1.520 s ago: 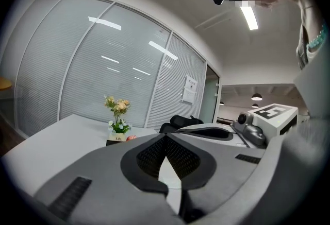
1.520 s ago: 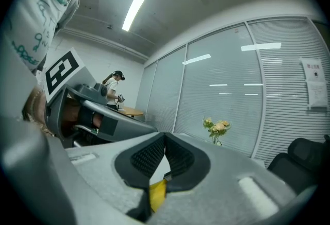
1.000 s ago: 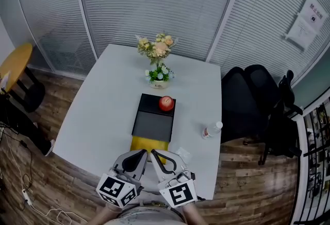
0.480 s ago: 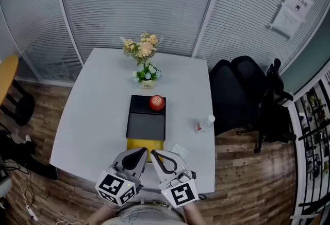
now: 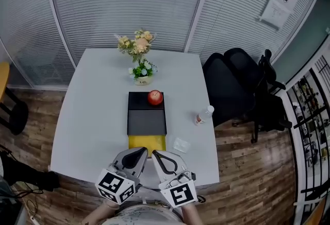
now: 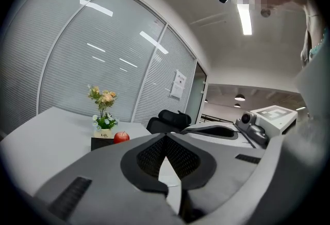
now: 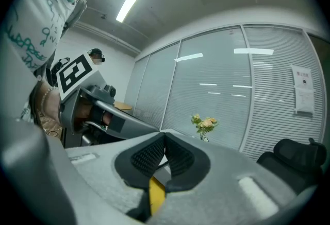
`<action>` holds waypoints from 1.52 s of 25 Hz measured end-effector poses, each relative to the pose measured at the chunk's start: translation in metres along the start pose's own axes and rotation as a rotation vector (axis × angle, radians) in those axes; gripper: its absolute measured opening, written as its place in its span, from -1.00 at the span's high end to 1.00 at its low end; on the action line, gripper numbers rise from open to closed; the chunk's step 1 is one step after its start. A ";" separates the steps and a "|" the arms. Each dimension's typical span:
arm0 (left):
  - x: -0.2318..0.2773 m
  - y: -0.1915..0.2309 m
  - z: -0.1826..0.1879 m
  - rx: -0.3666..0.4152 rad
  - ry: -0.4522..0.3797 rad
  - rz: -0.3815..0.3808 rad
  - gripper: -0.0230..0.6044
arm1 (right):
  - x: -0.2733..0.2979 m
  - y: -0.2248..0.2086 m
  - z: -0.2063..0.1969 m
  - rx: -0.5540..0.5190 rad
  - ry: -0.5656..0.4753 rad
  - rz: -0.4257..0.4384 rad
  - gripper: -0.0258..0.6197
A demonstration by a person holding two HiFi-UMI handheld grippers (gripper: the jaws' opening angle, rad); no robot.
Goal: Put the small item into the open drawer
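Note:
A black drawer unit lies on the white table, and its yellow drawer is pulled open toward me. A red apple rests on the unit's far end, and the left gripper view shows the apple too. A small white packet lies on the table just right of the drawer. My left gripper and right gripper hover side by side over the table's near edge, just short of the drawer, both shut and empty. A strip of the yellow drawer shows below the right gripper. The left gripper points at the unit.
A small pot of flowers stands behind the unit. A plastic bottle lies near the table's right edge. Black office chairs stand right of the table. Blinds cover the glass wall behind.
The head view has swung, so the table now sits further left and squarer in the picture. Both grippers stay shut, side by side at the near edge.

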State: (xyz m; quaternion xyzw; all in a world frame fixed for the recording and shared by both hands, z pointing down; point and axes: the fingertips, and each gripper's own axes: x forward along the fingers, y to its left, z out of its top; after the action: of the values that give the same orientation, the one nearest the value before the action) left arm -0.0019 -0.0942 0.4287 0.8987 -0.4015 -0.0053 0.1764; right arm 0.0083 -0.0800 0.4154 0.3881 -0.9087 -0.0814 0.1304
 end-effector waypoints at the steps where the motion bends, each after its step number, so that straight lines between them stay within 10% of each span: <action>1: -0.001 0.001 -0.001 0.000 0.003 -0.004 0.94 | 0.000 0.001 0.000 -0.001 0.003 -0.004 0.92; 38: 0.026 0.003 -0.014 0.015 0.052 -0.017 0.94 | 0.003 -0.039 -0.064 -0.015 0.163 -0.024 0.92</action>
State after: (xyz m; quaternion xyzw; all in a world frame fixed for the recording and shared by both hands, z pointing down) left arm 0.0152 -0.1103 0.4461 0.9032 -0.3892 0.0195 0.1801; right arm 0.0522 -0.1125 0.4673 0.4035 -0.8897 -0.0579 0.2058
